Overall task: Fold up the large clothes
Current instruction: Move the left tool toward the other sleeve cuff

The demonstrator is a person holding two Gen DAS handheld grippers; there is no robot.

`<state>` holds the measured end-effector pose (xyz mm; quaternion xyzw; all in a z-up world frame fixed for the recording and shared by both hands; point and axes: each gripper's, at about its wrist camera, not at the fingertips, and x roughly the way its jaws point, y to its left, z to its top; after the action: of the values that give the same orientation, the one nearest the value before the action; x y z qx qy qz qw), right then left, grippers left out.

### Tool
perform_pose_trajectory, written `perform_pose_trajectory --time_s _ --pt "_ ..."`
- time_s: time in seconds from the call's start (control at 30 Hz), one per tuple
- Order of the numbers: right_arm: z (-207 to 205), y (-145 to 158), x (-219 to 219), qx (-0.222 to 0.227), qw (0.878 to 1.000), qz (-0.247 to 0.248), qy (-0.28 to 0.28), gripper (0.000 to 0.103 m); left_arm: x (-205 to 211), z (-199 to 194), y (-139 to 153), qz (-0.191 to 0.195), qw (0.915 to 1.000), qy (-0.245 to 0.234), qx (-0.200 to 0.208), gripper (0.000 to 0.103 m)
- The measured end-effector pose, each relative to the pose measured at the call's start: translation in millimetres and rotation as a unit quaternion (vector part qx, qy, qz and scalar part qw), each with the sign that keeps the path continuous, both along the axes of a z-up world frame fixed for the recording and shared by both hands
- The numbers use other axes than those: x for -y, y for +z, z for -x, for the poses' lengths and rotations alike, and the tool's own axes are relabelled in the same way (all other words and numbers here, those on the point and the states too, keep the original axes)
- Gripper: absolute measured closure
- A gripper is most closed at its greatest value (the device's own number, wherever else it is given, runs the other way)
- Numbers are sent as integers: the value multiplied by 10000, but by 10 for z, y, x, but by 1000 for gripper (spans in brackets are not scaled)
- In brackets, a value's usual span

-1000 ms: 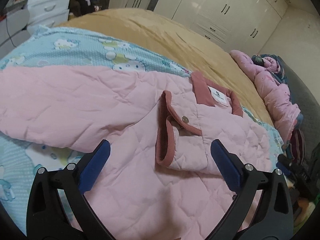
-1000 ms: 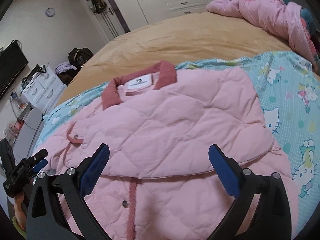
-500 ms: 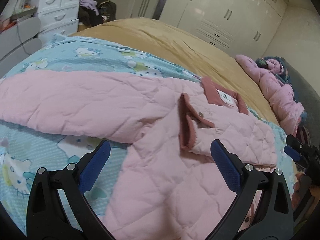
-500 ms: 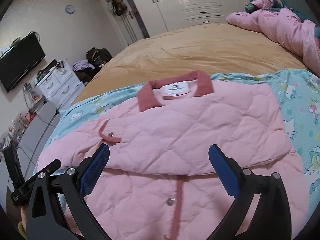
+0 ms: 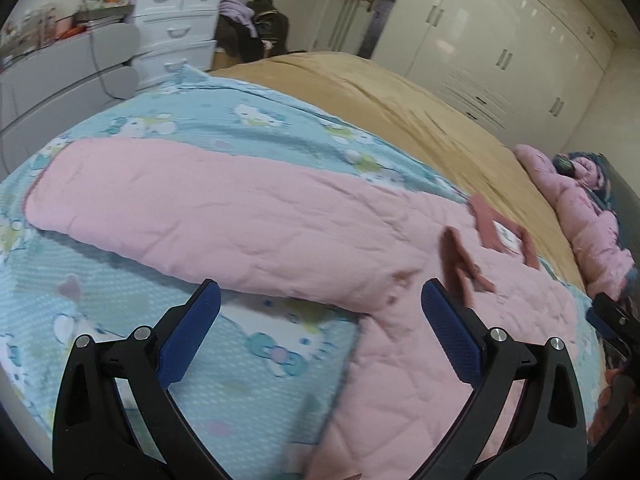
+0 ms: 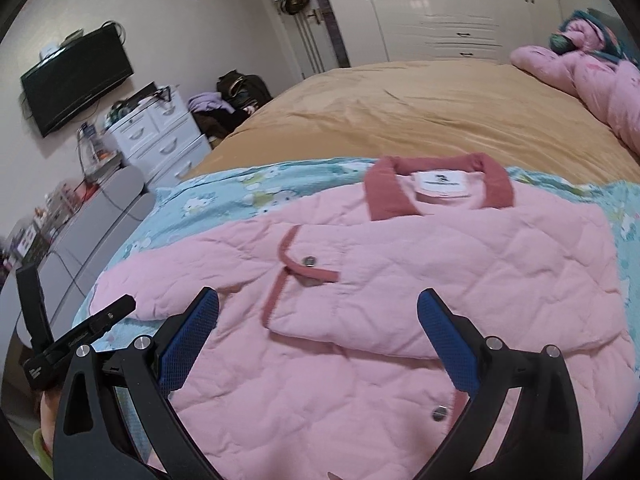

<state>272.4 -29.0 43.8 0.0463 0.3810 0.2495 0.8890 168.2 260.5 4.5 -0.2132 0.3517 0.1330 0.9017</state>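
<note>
my left gripper [image 5: 320, 312] has swung leftward over the last second: it used to look down on the folded chest of the pale pink quilted jacket with dusty-rose trim [image 6: 400, 300], and now it looks at the jacket's outstretched sleeve [image 5: 208, 216], with the collar [image 5: 500, 232] pushed off to the right. its jaws stand wide apart, holding nothing. i take that to mean one side is already folded in and this sleeve is the next piece to bring across.

the jacket lies flat on the light blue cartoon-print sheet [image 5: 240, 368] at the near end of the bed, with the tan bedspread [image 6: 420, 112] beyond it. its long axis runs from hem near me to collar away from me, toward the white wardrobe [image 6: 420, 8]; the free sleeve runs crosswise, cuff pointing left.

my right gripper [image 6: 318, 320] hovers above the folded-in front panel, jaws open and empty too.
</note>
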Motion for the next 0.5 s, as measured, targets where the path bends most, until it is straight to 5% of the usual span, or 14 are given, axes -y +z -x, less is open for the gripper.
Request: perform_pose_trajectory --time_s 0.5 --pt "37 -26 -954 37 9968 179 783 4 -729 164 -176 373 9953 891 -33 9"
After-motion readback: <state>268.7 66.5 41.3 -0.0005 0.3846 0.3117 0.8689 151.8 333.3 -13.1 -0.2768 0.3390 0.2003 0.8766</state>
